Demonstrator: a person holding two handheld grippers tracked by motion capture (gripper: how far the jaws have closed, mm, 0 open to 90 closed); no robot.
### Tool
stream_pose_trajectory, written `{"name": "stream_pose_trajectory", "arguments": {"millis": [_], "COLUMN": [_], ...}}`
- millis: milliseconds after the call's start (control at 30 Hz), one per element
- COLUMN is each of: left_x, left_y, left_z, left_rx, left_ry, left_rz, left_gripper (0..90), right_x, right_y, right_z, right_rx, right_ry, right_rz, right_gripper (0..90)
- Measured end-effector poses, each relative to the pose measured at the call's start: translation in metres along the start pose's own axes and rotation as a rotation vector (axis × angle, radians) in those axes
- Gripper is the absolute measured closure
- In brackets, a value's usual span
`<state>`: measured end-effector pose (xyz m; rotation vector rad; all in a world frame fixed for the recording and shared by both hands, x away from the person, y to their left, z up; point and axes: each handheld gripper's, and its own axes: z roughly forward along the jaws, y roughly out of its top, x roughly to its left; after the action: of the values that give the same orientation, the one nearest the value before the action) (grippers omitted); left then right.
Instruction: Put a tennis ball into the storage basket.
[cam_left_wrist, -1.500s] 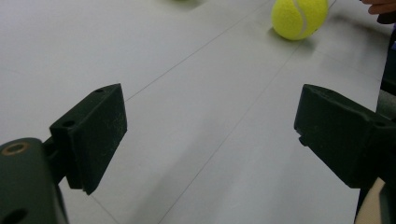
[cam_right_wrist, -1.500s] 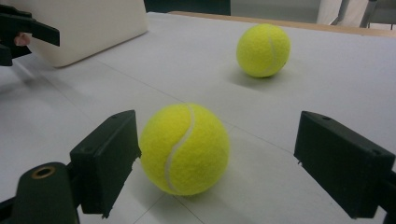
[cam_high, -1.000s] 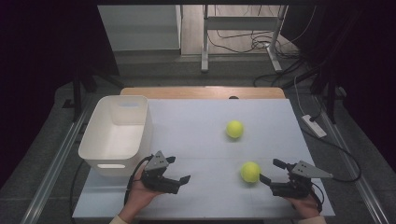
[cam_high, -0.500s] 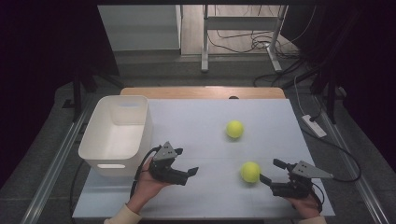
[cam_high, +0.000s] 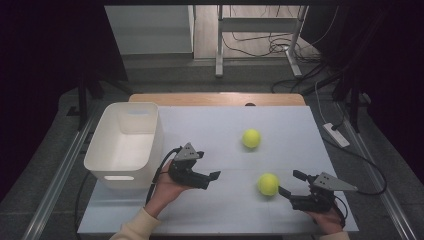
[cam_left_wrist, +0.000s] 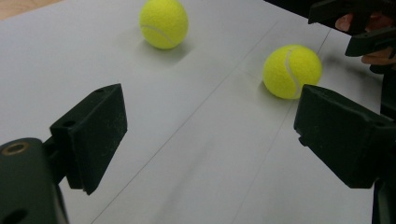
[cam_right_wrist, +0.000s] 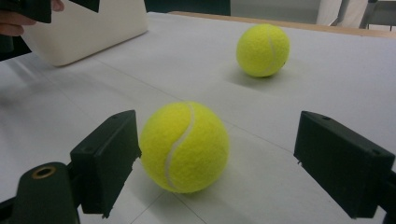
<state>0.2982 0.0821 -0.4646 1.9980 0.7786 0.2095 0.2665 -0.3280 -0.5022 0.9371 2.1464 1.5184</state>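
Both our grippers, left (cam_high: 212, 176) and right (cam_high: 289, 184), have open, empty jaws, so the near tennis ball (cam_high: 268, 184) could roll away if nudged.

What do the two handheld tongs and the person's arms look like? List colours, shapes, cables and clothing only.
Both the left tongs and the right tongs are matt black, each with two blocky rectangular jaws. A grey three-cornered plate tops each one, and a black cable trails from the left one. A brass-coloured ring sits by the jaw base. The left forearm wears a cream sleeve.
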Motion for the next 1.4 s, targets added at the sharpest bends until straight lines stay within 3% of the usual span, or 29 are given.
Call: {"name": "stream_pose_trajectory", "arguments": {"millis": [367, 500, 1400], "left_x": [0.004, 0.006, 0.011], "left_y": [0.014, 0.019, 0.041], "left_z": [0.011, 0.017, 0.044], "left_rx": [0.008, 0.023, 0.054], "left_ry": [-0.003, 0.007, -0.02], "left_rz": [0.006, 0.027, 0.02], "left_gripper": [10.9, 11.0, 11.0], "right_x": [0.001, 0.001, 0.0], "right_y": [0.001, 0.001, 0.001], "right_z": [0.0, -0.001, 0.0], "right_rx": [-0.004, -0.009, -0.009], "right_ry": [-0.002, -0.005, -0.005], "right_rz": [0.0, 0.001, 0.005], "right_gripper": [14.2, 14.2, 14.1]}}
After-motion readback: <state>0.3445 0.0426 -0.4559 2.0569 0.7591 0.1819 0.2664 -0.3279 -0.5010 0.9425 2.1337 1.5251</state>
